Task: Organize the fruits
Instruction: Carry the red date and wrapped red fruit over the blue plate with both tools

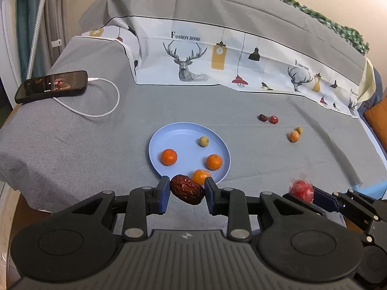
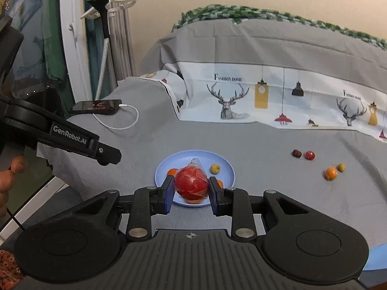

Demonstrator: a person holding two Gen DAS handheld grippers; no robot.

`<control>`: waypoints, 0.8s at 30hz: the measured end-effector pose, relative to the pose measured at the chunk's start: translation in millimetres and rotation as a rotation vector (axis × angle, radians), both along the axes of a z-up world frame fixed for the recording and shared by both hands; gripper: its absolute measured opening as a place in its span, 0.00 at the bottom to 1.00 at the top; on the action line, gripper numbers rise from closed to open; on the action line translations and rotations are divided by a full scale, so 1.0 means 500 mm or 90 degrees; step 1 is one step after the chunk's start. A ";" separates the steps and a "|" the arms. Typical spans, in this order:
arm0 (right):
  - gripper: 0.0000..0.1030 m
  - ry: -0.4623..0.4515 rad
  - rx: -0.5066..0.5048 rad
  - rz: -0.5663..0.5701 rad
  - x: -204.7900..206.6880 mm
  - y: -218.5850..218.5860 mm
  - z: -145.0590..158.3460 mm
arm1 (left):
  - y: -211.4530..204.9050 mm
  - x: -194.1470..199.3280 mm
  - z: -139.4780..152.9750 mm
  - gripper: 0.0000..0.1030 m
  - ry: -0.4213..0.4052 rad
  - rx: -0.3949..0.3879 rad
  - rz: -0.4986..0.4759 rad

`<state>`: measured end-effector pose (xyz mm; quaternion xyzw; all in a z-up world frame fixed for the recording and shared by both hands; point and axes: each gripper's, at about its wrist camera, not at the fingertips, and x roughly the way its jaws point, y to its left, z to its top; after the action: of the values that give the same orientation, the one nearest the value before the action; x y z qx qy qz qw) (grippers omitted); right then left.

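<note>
My left gripper point(image 1: 186, 192) is shut on a wrinkled dark red date point(image 1: 186, 191), held just short of the near rim of the light blue plate point(image 1: 169, 135). On that plate lie three oranges point(image 1: 169, 156) and a small green fruit point(image 1: 204, 141). My right gripper point(image 2: 191, 188) is shut on a red fruit in clear wrap point(image 2: 191, 181), hanging over the near side of the plate point(image 2: 227, 166); it also shows at the right as the wrapped red fruit point(image 1: 301, 188). Loose on the grey cloth lie a dark date point(image 1: 262, 117), a red fruit point(image 1: 274, 119), an orange point(image 1: 294, 136) and a green fruit point(image 1: 299, 129).
A black phone point(image 1: 52, 85) with a white charging cable point(image 1: 106, 111) lies at the far left of the grey cloth. A raised fold of printed sheet with deer and lamps point(image 1: 217, 58) bounds the back. A person's fingers point(image 2: 14, 169) show at the left edge.
</note>
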<state>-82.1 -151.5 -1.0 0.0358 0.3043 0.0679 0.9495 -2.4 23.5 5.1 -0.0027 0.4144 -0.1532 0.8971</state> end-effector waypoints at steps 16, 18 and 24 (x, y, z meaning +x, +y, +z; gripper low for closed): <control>0.30 0.059 -0.007 0.005 0.157 0.008 -0.084 | -0.047 0.162 -0.086 0.33 0.038 0.024 -0.009; 0.30 0.072 -0.013 0.010 0.188 0.013 -0.106 | -0.057 0.191 -0.103 0.33 0.042 0.029 -0.010; 0.30 0.112 -0.020 0.014 0.266 0.017 -0.165 | -0.081 0.274 -0.161 0.33 0.067 0.045 -0.010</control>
<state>51.0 -143.0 -83.7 0.0236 0.3880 0.0703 0.9187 134.8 -17.1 -75.2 0.0247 0.4661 -0.1453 0.8724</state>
